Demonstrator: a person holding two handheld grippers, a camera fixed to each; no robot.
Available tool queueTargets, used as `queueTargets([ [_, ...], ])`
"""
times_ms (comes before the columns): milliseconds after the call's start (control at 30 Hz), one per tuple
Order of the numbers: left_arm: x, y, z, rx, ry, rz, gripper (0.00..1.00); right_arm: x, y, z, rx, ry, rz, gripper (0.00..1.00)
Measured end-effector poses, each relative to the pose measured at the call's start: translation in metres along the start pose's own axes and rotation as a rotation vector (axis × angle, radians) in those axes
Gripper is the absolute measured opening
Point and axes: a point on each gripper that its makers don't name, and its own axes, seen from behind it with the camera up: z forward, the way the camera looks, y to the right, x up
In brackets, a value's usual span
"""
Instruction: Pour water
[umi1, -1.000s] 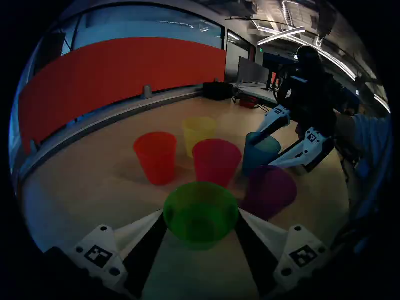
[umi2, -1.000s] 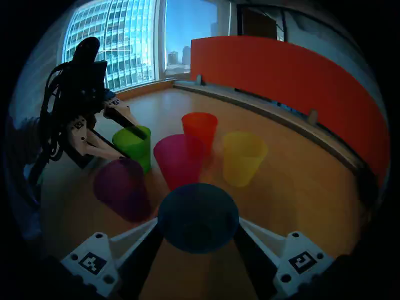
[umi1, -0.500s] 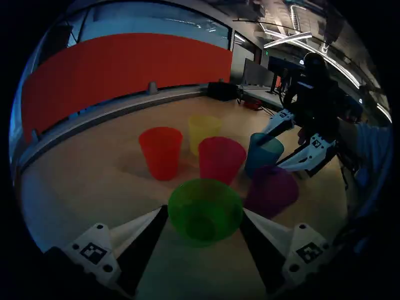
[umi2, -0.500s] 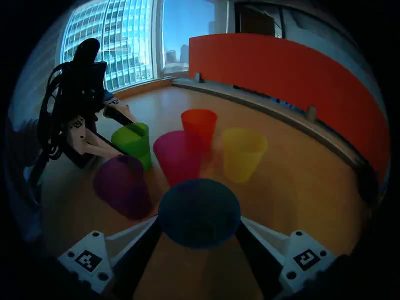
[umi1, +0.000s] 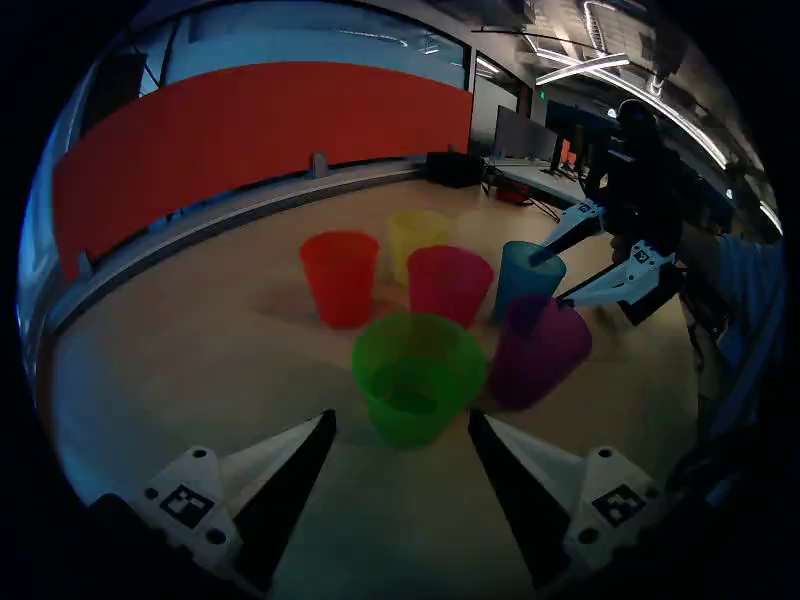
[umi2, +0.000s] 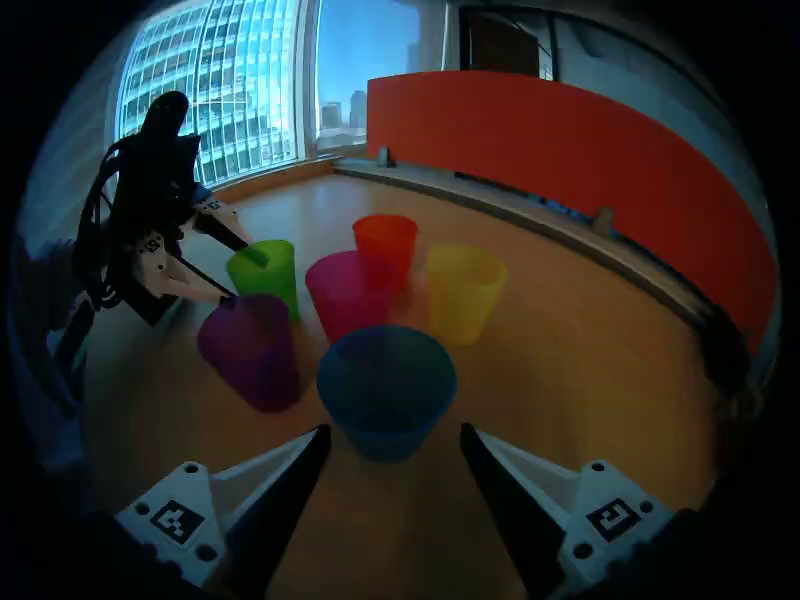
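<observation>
Left gripper (umi1: 398, 418) is backing off the green cup (umi1: 418, 375), right gripper (umi2: 393, 430) off the blue cup (umi2: 386, 388); both jaws gaping open, cups standing free on the table (umi1: 200, 350). No pour is proceeding.

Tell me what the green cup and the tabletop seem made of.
The green cup is likely thin plastic, translucent and smooth; light shows through its wall. The tabletop looks like wood or wood-look laminate, warm brown with a soft sheen; which one is unclear.
</observation>
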Motion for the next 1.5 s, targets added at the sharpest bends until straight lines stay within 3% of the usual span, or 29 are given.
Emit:
queueTargets([
  [267, -0.001, 0.000, -0.033, 0.034, 0.023, -0.010, 0.99, -0.007, 0.002, -0.029, -0.039, 0.023, 0.012, 1.00],
  [467, 0.001, 0.004, -0.056, 0.065, 0.042, 0.012, 0.99, -0.010, 0.004, -0.049, -0.071, 0.047, 0.014, 1.00],
  [800, 0.010, 0.006, -0.081, 0.131, 0.092, 0.012, 0.99, 0.008, 0.000, -0.068, -0.120, 0.132, 0.029, 1.00],
  [1067, 0.018, -0.012, -0.101, 0.256, 0.156, -0.006, 0.99, 0.027, 0.010, -0.082, -0.200, 0.222, 0.051, 1.00],
  [1267, 0.027, -0.026, -0.122, 0.354, 0.235, -0.042, 0.99, 0.040, 0.029, -0.096, -0.303, 0.299, 0.067, 1.00],
  [1500, 0.042, -0.035, -0.147, 0.464, 0.338, -0.047, 0.99, 0.057, 0.051, -0.120, -0.433, 0.401, 0.098, 1.00],
])
